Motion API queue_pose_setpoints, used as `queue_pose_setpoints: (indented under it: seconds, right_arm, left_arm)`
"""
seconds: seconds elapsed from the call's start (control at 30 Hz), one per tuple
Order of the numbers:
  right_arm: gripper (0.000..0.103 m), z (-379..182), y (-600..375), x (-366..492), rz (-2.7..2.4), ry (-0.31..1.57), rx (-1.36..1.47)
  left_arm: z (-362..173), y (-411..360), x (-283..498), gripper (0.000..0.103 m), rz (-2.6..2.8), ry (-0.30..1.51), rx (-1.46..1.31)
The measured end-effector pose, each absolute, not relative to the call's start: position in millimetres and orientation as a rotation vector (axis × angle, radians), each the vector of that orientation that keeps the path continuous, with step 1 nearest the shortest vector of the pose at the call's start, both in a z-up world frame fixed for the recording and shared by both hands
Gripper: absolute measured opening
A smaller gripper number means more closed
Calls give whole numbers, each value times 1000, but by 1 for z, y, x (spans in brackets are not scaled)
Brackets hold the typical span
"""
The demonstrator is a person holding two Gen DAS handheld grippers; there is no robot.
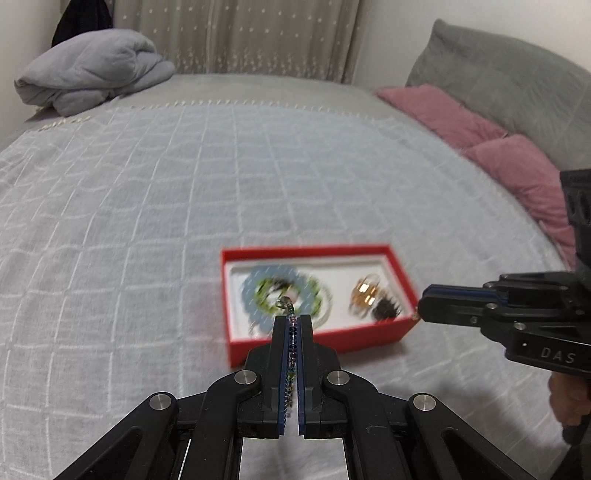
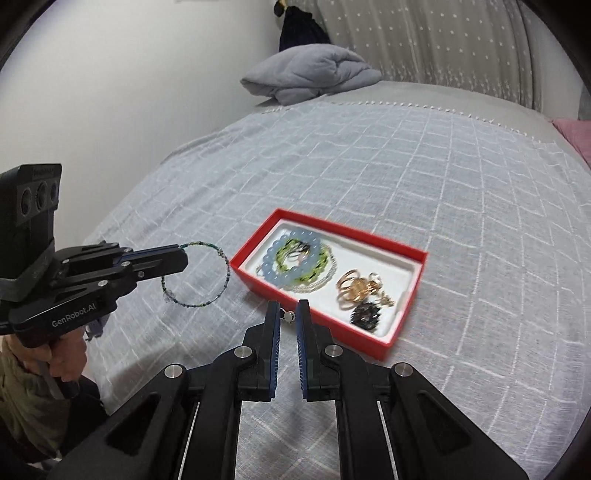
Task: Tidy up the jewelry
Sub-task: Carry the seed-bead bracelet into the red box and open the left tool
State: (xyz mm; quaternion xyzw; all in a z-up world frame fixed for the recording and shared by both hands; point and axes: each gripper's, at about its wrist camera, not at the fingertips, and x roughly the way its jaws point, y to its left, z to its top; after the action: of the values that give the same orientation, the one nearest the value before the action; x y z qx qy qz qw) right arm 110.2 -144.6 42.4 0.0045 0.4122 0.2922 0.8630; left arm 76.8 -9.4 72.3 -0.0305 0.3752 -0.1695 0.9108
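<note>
A red jewelry box (image 1: 325, 338) (image 2: 373, 341) with a white liner lies on the bed. It holds a pale blue bead bracelet (image 2: 275, 260), a green bead bracelet (image 2: 318, 262), a gold piece (image 2: 352, 290) and a dark piece (image 2: 365, 314). My left gripper (image 1: 294, 318) (image 2: 184, 258) is shut on a thin blue-green beaded bracelet (image 2: 207, 302), held above the blanket left of the box. My right gripper (image 2: 288, 306) (image 1: 421, 308) is nearly closed on a small earring (image 2: 289, 315) at the box's near edge.
A grey checked blanket (image 2: 424, 177) covers the bed. A folded grey quilt (image 1: 92, 70) lies at the far end. Pink pillows (image 1: 498, 147) and a grey headboard (image 1: 509, 77) line the right side. A curtain (image 1: 236, 33) hangs behind.
</note>
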Motion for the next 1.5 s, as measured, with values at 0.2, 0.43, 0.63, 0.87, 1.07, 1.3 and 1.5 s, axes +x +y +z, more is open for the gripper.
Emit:
queue_pose_setpoints:
  seconds: [0.2,0.43,0.63,0.87,1.07,1.3,1.5]
  right_arm:
    - [9,51,-166,119,578,846,68]
    - [9,45,-173,129,544,858,82]
    - [9,34,-174,141,514,884,93]
    - [9,21,-174,151,478,904,96]
    - [9,12,-174,158,458,918,100]
    - [10,6,-175,162,449,931,104]
    - [10,6,-175,162,446,934,111]
  left_arm:
    - [76,-22,92,0,-338,756,-74]
    - [68,-35,115,0,-317,755,-75]
    - [57,-38,132,0,-322,736,-88]
    - [49,-41,139,0,-343,743,-105]
    - [31,-32,152,0,-357,810,-206]
    - [9,-15,162,0,-341,905,-324]
    - [7,-14,162,0,-310,915,-288]
